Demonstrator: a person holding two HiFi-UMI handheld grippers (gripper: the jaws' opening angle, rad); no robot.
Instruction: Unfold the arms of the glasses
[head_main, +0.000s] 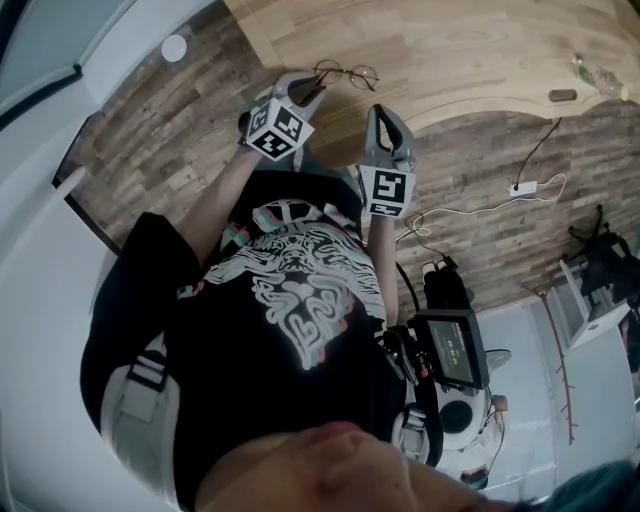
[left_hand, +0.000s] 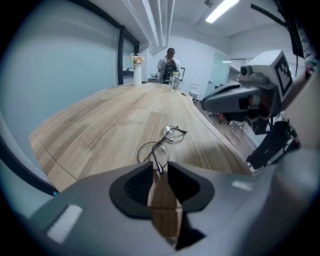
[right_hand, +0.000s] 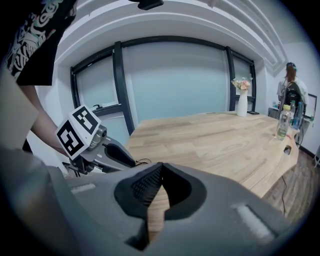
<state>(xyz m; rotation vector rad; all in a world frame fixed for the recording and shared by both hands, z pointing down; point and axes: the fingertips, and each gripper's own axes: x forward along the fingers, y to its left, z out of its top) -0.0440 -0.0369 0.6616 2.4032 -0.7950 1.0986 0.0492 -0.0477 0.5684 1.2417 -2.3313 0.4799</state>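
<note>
1. The glasses lie flat on the wooden table, close to its near edge. The arms look folded in behind the lenses, though the thin wire is hard to read.
2. My left tongs point down at the frame, the jaws a narrow slot apart with only bare wood showing between them. They hold nothing, and the tips are just short of the nearer lens.
3. My right tongs hang by the same edge, beside the left pair. The tips are pinched together and empty.
4. I judge this the approach, with nothing unfolded yet.
5. Next I would steady the frame with one pair, then catch a single arm near its hinge with the other and swing it out gently, as the wire looks easy to bend.
</note>
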